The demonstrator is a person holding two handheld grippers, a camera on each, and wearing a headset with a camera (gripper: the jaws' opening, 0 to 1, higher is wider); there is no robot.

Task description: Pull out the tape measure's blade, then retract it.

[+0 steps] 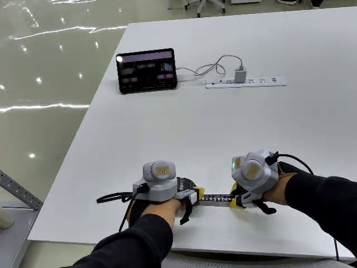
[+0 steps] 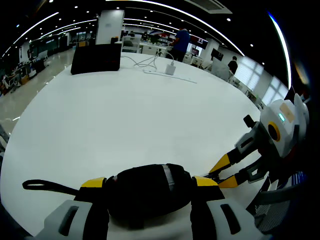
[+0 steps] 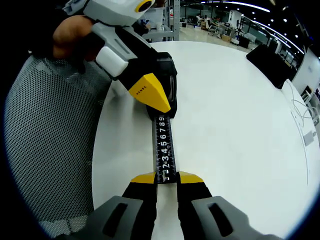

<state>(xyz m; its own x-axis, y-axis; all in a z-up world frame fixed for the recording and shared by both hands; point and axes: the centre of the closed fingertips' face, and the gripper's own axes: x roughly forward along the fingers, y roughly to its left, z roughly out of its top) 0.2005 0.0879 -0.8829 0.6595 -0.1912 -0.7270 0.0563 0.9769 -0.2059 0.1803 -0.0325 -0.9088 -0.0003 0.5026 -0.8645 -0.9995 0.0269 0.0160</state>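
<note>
We hold the tape measure's black case (image 2: 150, 196) clamped in the left tool (image 2: 150, 183), its yellow-tipped jaws pressed on either flank. The right tool (image 3: 166, 178) is pinched shut on the free end of the blade (image 3: 163, 142). A short run of printed blade spans the gap between the two, low over the bench (image 1: 223, 128) and near its front edge. We judge the pull-out to be under way, not finished, with the retraction yet to come. The main risk is the thin pinch on the blade: if the right tool slips or lets go at once, the spring would whip the blade back into the case and could jolt it in the left tool's grip. Pulling off the line of the case mouth could twist or kink the blade. The case is rounded, so it could roll between the jaws under a hard tug. The black wrist strap (image 2: 45, 186) trails loose to one side and could snag. Several things we cannot make out — the end hook is buried between the right tool's jaws, any lock or brake button is out of sight, and in the head view the left tool covers most of the case. How much blade is left inside we cannot tell.
</note>
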